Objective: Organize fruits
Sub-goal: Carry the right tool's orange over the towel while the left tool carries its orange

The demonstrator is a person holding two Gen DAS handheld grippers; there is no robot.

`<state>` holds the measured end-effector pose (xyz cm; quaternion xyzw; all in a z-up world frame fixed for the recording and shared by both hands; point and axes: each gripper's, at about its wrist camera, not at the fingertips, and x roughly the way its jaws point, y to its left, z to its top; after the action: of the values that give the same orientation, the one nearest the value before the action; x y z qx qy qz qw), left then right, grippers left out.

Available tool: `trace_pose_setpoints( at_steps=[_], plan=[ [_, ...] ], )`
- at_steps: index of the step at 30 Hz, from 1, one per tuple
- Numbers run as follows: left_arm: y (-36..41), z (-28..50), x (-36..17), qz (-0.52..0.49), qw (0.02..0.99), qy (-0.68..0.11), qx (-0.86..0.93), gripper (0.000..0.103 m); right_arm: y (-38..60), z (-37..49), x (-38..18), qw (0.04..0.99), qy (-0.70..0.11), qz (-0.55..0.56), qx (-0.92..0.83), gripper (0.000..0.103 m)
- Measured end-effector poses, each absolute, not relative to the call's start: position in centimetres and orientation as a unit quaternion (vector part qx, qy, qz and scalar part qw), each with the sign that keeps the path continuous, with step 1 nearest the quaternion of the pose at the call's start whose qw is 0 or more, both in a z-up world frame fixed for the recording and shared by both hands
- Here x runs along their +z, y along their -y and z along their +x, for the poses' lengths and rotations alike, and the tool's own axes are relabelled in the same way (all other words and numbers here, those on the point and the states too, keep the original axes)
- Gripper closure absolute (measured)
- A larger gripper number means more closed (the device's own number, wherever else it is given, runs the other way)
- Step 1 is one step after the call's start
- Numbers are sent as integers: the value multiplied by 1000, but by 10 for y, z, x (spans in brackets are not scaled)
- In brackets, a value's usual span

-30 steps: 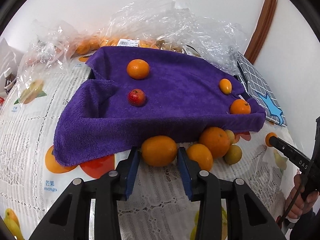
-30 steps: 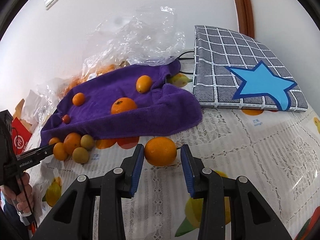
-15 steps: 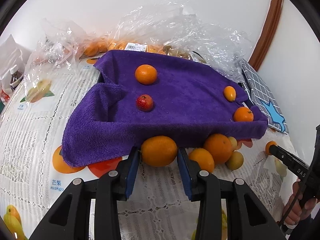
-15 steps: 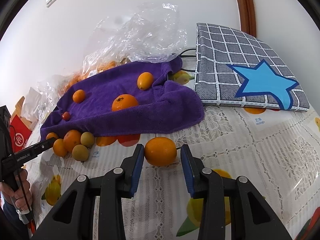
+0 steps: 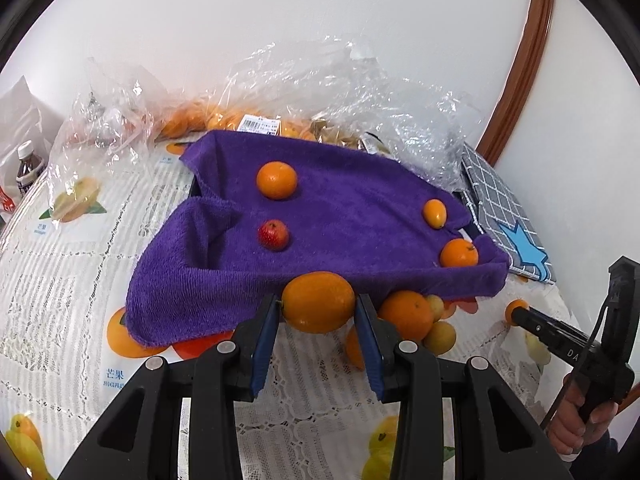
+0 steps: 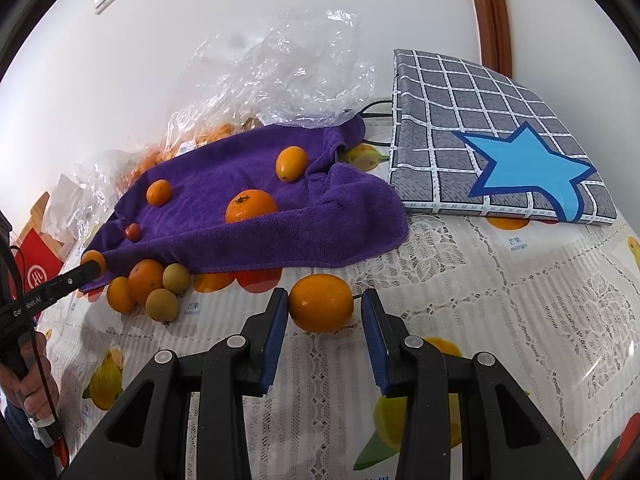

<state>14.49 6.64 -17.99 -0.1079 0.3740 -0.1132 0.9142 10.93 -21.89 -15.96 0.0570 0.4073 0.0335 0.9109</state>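
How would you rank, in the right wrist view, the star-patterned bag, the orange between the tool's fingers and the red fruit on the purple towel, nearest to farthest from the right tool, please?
1. Orange, between the right tool's fingers.
2. Star-patterned bag, far right.
3. Red fruit, far left on the purple towel; close to the bag's distance, so uncertain.

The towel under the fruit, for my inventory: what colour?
Purple towel, clearest in the right wrist view.

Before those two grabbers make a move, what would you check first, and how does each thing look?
1. Left jaws gripping an orange: ok.
2. Right jaws gripping a second orange: ok.
3. Bare room on the purple towel: ok.
4. Loose fruit pile clear of the left jaws: not ok, it sits close beside them.
5. Where the held fruit should go: cannot tell.
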Motion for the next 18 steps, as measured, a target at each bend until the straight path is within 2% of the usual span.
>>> trace_pose_setpoints(
  at_steps=[18],
  plan=[
    [-74, 146, -176, -116, 919, -368, -86, 66, 213, 110, -146, 920, -385, 54, 41, 65]
  ],
)
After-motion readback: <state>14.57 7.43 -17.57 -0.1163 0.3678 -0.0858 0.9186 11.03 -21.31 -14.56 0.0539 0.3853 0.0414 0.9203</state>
